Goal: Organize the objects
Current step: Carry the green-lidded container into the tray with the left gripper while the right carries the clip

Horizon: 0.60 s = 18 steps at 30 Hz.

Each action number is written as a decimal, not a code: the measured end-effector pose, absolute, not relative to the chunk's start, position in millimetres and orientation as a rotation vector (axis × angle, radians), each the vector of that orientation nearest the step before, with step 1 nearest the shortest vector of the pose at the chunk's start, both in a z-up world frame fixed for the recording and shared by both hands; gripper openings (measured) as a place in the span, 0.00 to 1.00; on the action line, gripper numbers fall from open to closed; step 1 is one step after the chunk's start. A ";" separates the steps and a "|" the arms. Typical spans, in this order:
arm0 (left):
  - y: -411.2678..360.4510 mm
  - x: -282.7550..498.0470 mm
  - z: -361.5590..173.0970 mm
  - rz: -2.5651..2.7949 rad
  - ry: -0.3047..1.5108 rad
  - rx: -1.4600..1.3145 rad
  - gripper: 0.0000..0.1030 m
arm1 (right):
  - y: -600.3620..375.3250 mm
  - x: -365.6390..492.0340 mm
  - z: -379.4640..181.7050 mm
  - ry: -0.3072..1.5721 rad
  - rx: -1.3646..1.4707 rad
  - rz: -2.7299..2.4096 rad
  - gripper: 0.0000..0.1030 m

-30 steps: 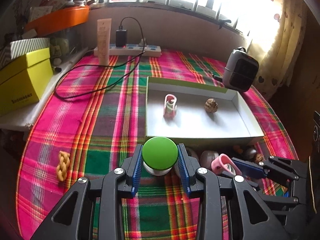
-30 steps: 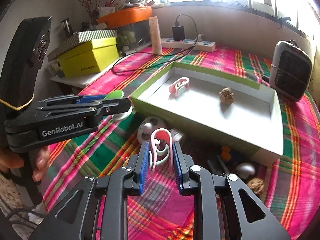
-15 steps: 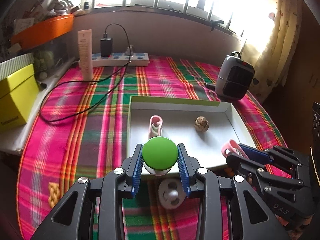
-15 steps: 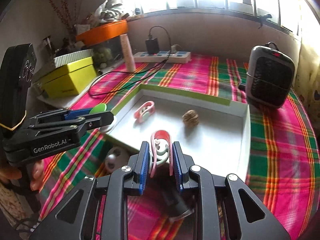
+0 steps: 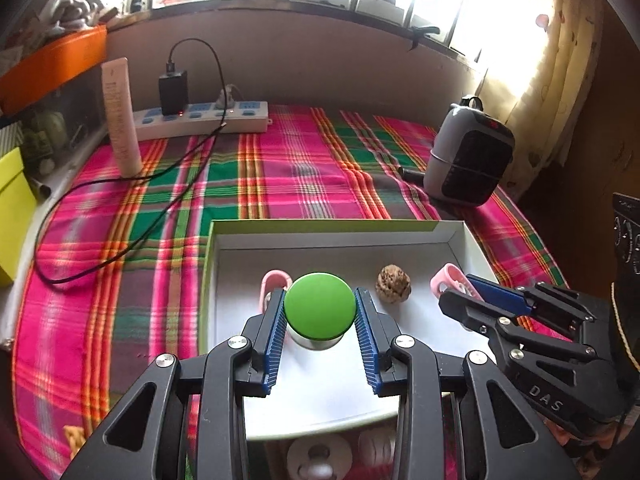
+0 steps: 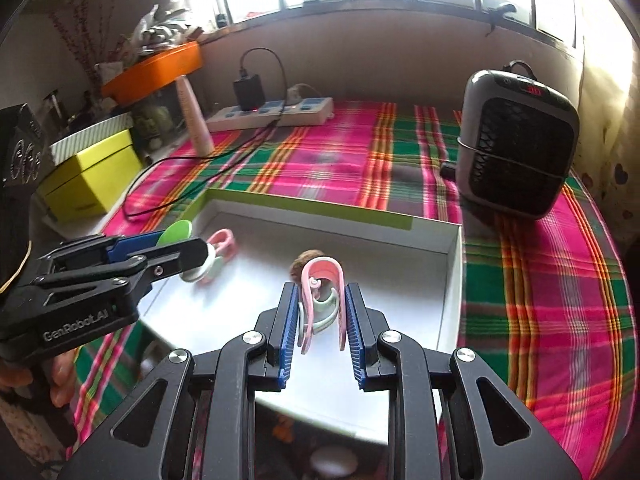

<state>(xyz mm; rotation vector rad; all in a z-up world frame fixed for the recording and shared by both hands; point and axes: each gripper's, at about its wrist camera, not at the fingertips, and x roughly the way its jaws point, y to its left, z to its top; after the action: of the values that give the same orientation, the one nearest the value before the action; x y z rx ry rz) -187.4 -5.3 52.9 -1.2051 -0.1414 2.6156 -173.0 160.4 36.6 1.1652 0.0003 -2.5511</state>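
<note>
My left gripper is shut on a green-topped round object and holds it over the white tray. My right gripper is shut on a pink clip and holds it over the same tray. In the tray lie another pink clip, partly hidden behind the left fingers, and a brown walnut. The right gripper with its clip shows at the right of the left wrist view. The left gripper shows at the left of the right wrist view.
A small grey heater stands on the plaid cloth beyond the tray's right side. A power strip with a black cable and a white tube stand at the back left. White round items lie below the tray's near edge. A yellow box sits left.
Both grippers have moved forward from the cloth in front of the tray to over the tray, each still holding its object.
</note>
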 end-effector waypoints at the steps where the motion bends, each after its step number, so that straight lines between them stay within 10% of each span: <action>1: -4.7 -190.2 51.6 2.612 -0.144 -1.210 0.31 | 161.4 -176.0 35.0 0.000 1.173 -2.553 0.24; 18: 7.8 -228.2 31.9 2.586 -0.109 -1.283 0.31 | 167.8 -215.1 15.9 -0.011 1.237 -2.549 0.24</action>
<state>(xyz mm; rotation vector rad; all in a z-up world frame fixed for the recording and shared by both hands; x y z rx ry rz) -228.2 7.8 31.9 -1.2828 -0.1092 2.5865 -215.1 167.8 15.9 1.2371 -0.0107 -2.5487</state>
